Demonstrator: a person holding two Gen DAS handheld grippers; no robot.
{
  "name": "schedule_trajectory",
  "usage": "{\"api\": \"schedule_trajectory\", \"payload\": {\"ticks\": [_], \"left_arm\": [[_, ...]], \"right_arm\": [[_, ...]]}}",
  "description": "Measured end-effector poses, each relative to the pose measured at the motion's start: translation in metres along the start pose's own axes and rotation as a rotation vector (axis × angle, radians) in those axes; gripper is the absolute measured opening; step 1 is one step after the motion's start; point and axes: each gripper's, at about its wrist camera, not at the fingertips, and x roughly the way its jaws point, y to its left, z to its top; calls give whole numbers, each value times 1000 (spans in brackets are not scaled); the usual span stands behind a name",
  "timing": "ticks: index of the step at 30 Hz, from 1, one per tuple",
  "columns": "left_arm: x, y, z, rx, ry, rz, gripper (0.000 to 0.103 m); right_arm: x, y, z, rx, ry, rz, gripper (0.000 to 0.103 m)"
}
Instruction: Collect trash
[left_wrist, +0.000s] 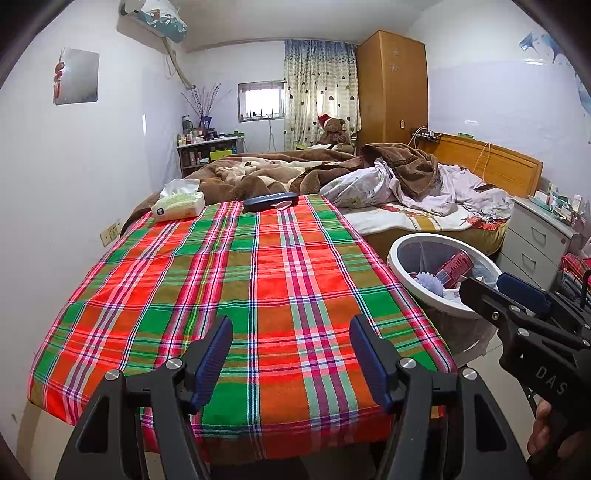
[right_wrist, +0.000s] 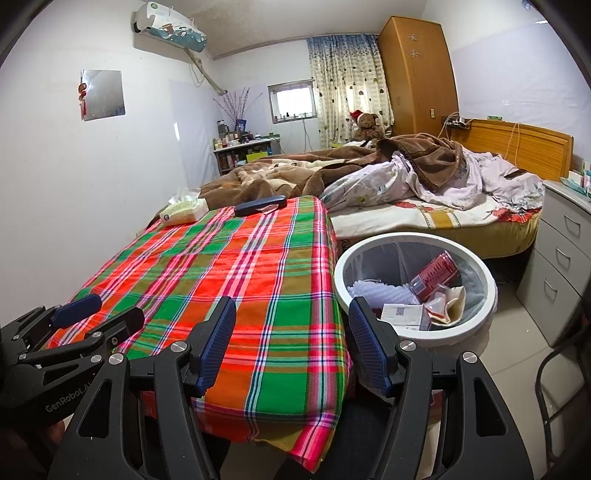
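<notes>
Both grippers are held apart and empty: the left gripper (left_wrist: 291, 354) low in the frame over the near edge of the surface (left_wrist: 236, 295), the right gripper (right_wrist: 291, 343) low centre, between the surface and the bin (right_wrist: 476, 321). The trash (right_wrist: 436, 275) is already lying in the bin at centre right: a glossy red packet, a ridged white plastic piece, a small printed box. Probably only the pale scrap (left_wrist: 283, 206) by the dark oblong case (left_wrist: 270, 201), upper centre, is left, though what it is can't be told. A flat, thin scrap on soft plaid cloth is best pinched at its edge, without snagging fabric.
</notes>
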Motion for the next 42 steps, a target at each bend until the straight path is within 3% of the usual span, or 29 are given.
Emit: {"api": "schedule_trajectory", "payload": {"ticks": [42], "left_arm": [[-2,-2,2,3,-6,-8,65]], "right_arm": [[-2,0,2,1,-12,-2,65]]}}
